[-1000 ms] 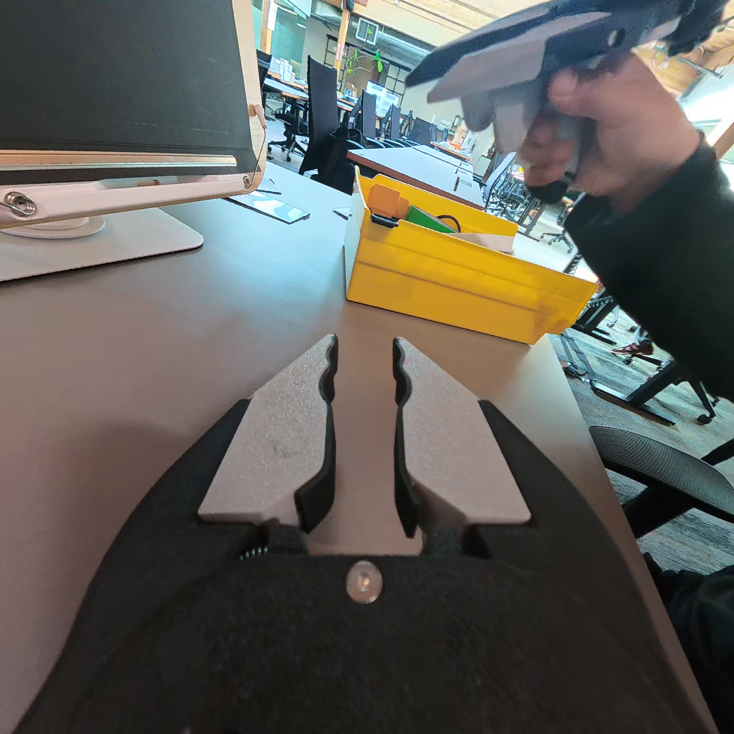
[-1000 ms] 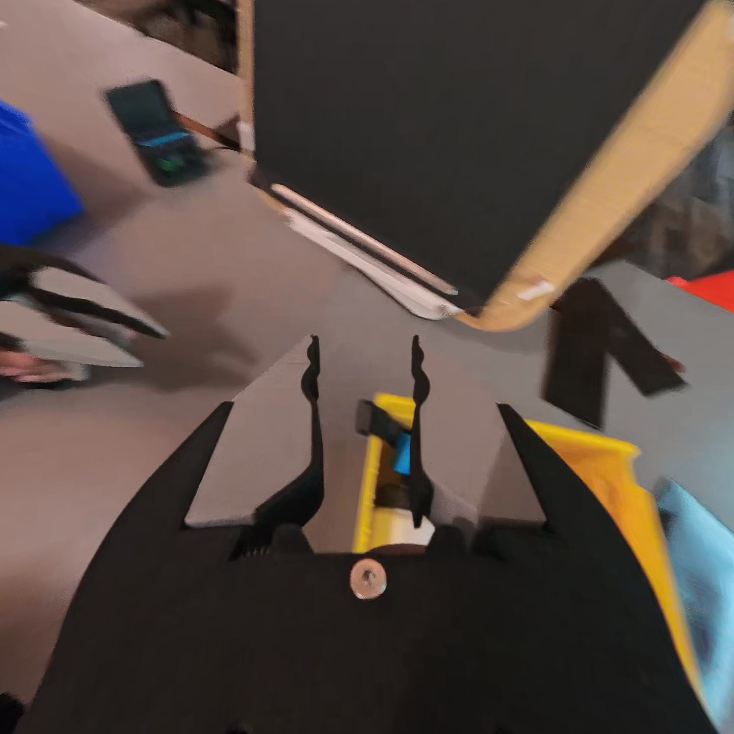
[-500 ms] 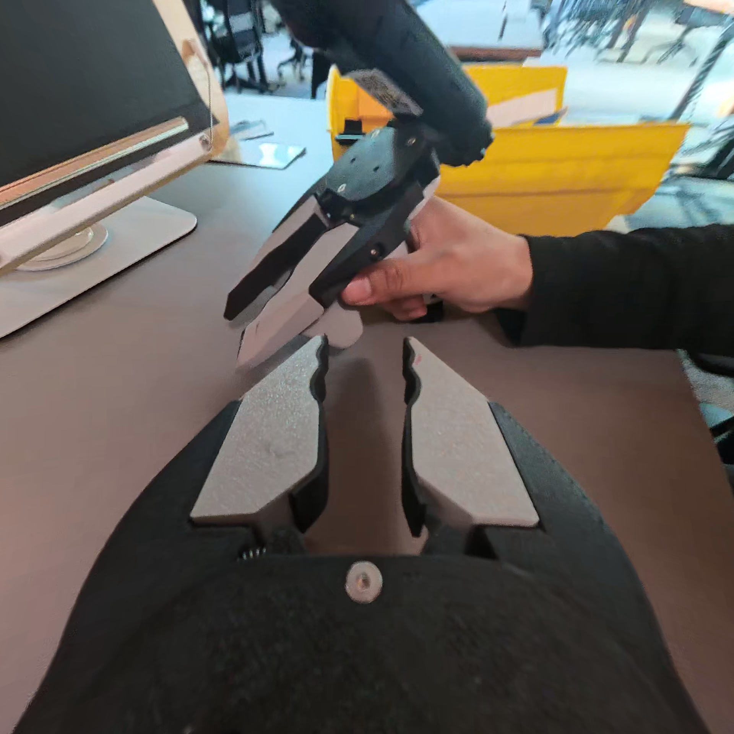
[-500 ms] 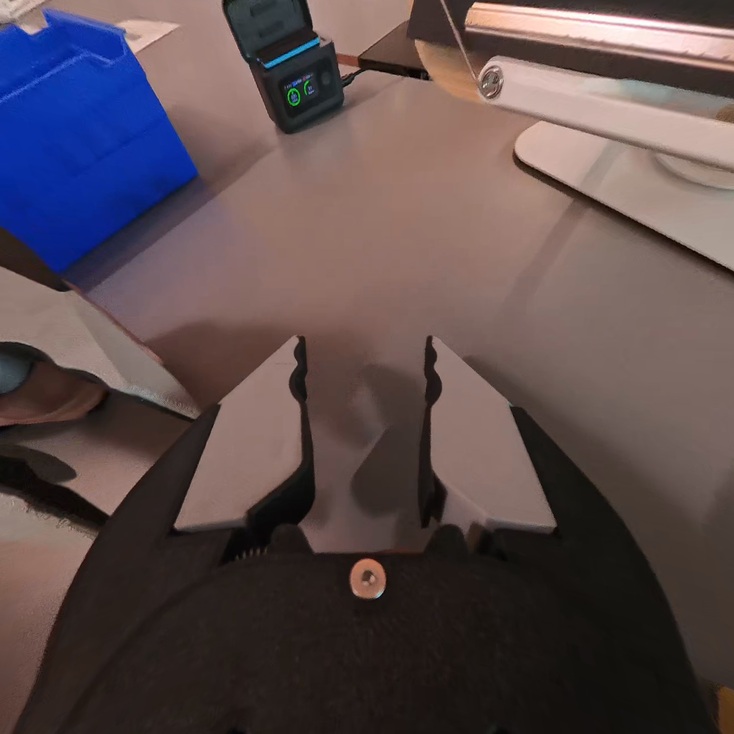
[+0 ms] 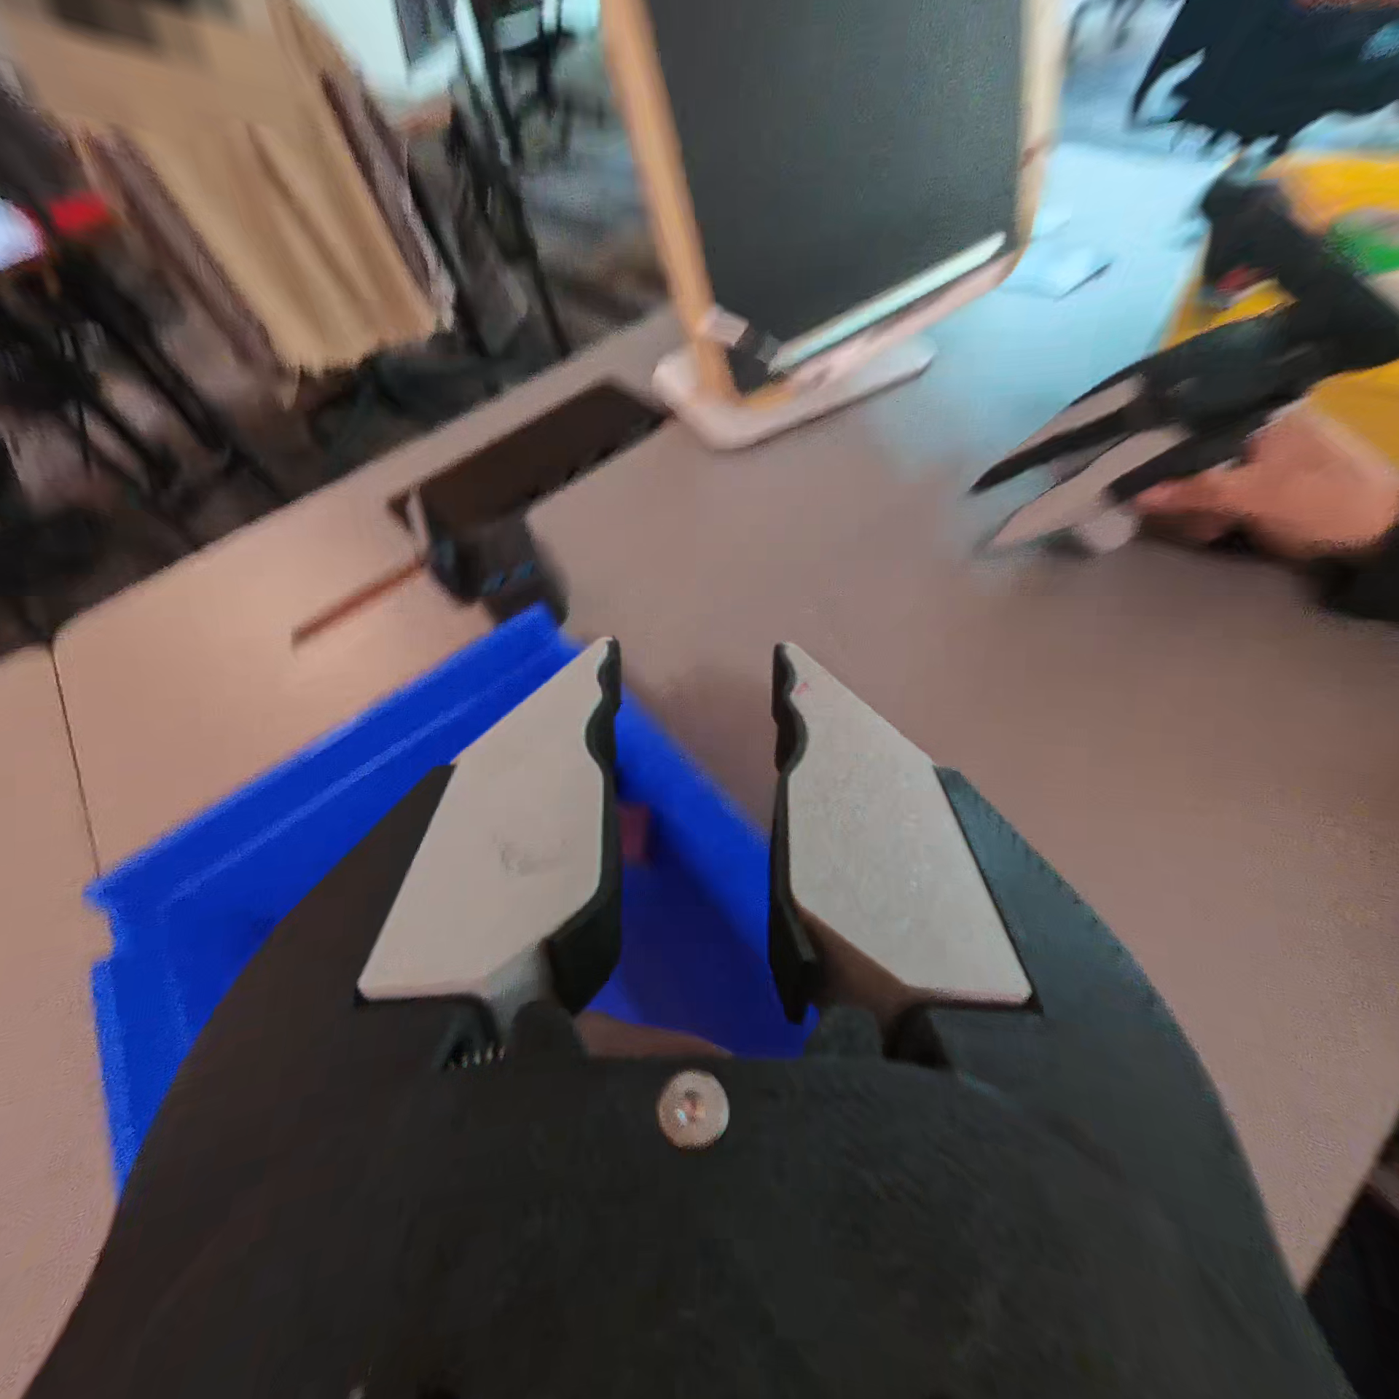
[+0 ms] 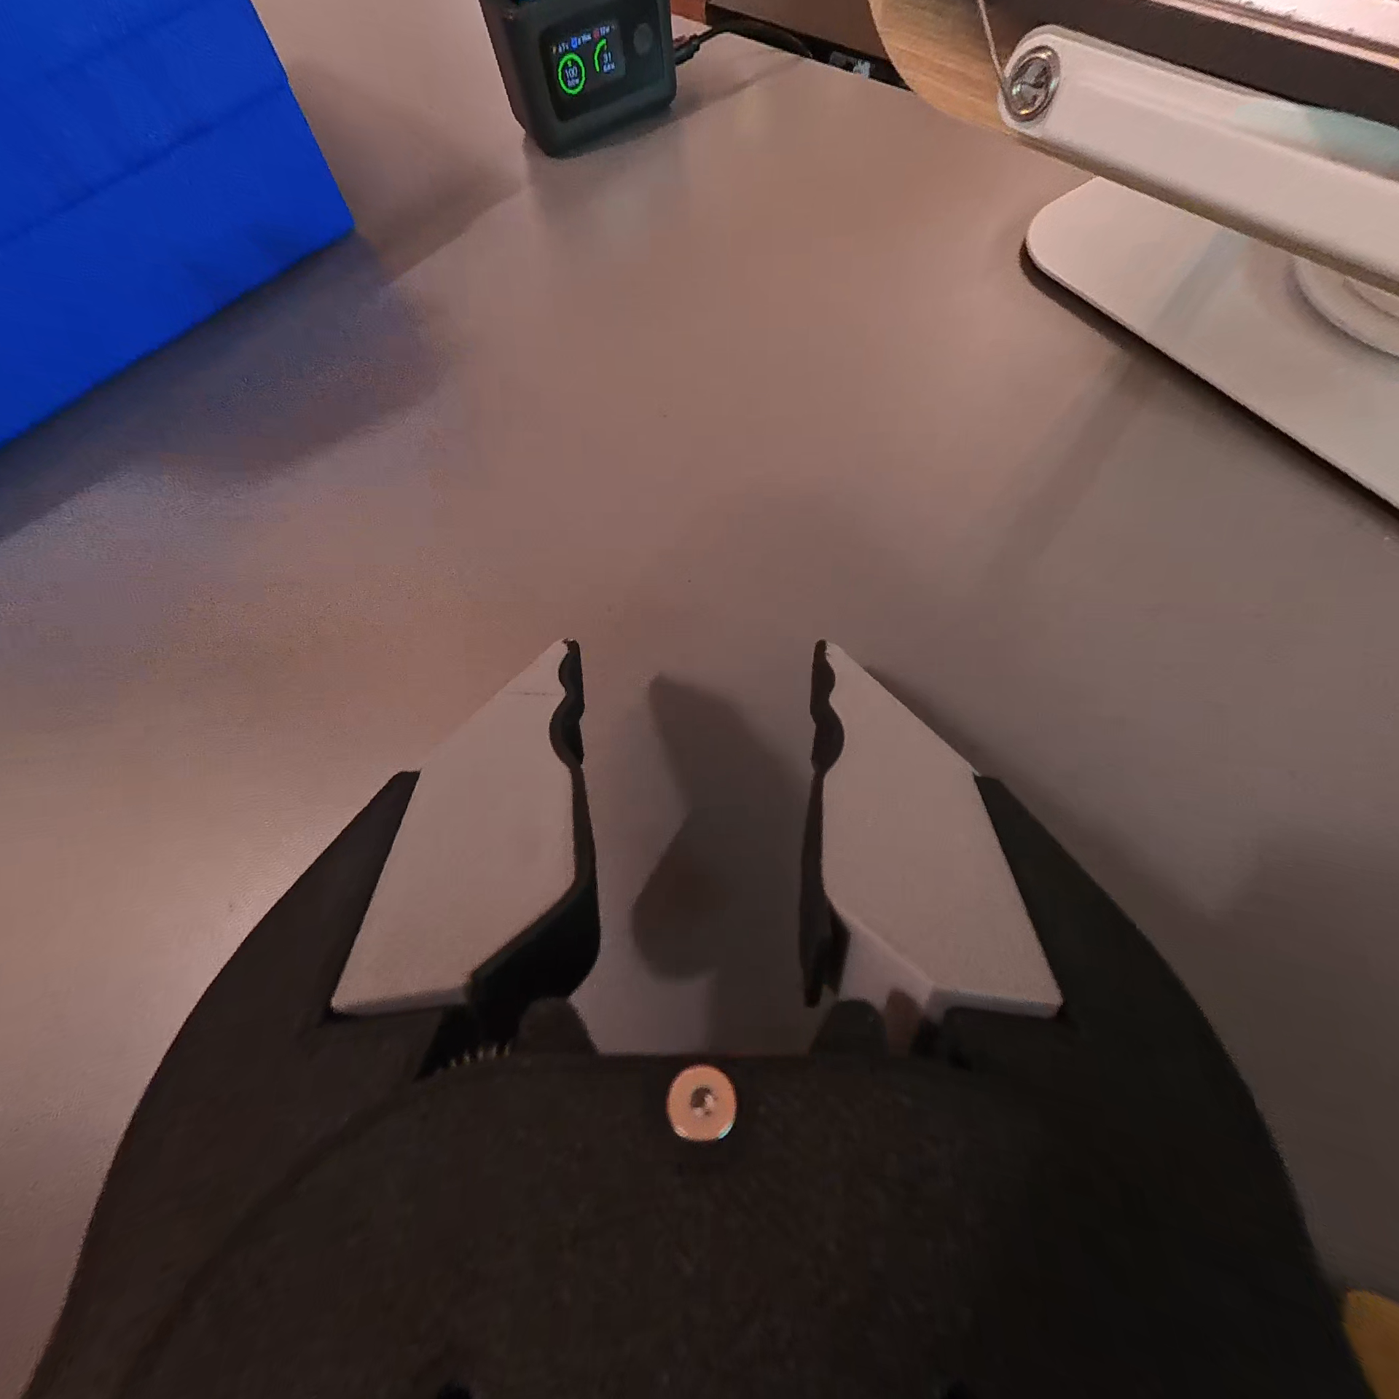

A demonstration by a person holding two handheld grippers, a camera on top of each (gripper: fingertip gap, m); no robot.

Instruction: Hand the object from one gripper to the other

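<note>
My left gripper point(image 5: 696, 666) is open and empty, hovering over the near corner of a blue bin point(image 5: 318, 825). A small dark red item point(image 5: 634, 833) shows inside the bin between my fingers; the blur hides what it is. My right gripper point(image 6: 696, 658) is open and empty, low over the bare grey table point(image 6: 681, 416). It also shows in the left wrist view point(image 5: 1014, 503) at the right, held by a hand point(image 5: 1287, 492) resting on the table.
A monitor on a white stand point(image 6: 1211, 303) stands at the back right. A small black device with a lit screen point(image 6: 590, 68) sits beside the blue bin point(image 6: 129, 204). A yellow bin point(image 5: 1355, 288) stands behind the right gripper. Some 30 centimeters of space lies between my two pairs of fingers.
My left gripper has swung left, from facing the right gripper and yellow bin to over the blue bin, and opened a little wider. My right gripper moved forward and lower over the table.
</note>
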